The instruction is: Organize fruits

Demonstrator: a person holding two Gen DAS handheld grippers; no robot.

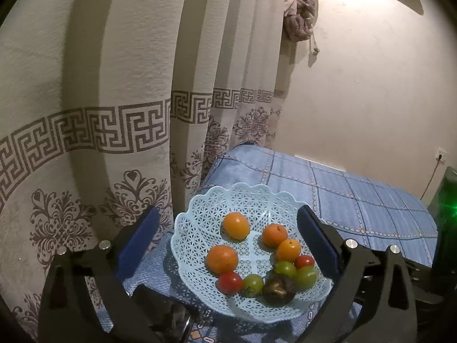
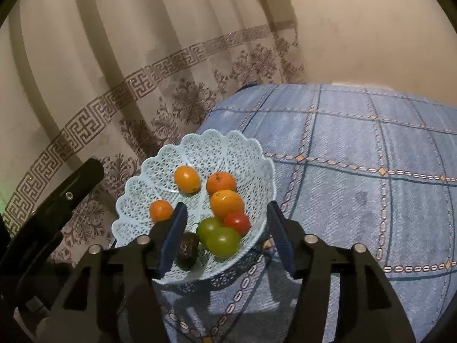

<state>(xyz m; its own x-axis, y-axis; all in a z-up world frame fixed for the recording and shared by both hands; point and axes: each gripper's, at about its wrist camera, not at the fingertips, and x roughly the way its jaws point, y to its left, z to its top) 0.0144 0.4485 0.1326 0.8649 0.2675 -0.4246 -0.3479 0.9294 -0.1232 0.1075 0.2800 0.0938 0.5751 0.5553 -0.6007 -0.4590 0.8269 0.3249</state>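
A light blue lattice basket (image 1: 197, 220) (image 2: 205, 145) stands at the left corner of a table with a blue checked cloth (image 1: 357, 200) (image 2: 357, 171). Several oranges lie in it, among them one at the back (image 1: 236, 225) (image 2: 187, 178). Toward its near side sit red tomatoes (image 1: 230, 282) (image 2: 237, 222), green fruits (image 1: 252, 285) (image 2: 222, 241) and a dark wrinkled fruit (image 1: 278, 288) (image 2: 187, 250). My left gripper (image 1: 228, 214) hangs open above the basket, holding nothing. My right gripper (image 2: 226, 208) is open too, its fingers spanning the basket's near part, the left finger (image 2: 175, 228) low among the fruit.
A patterned beige curtain (image 1: 114, 128) (image 2: 114, 100) hangs right behind the basket on the left. A plain wall (image 1: 371, 85) backs the table. A dark object with a green light (image 1: 445, 200) stands at the far right. The left gripper's black body (image 2: 57, 200) shows in the right wrist view.
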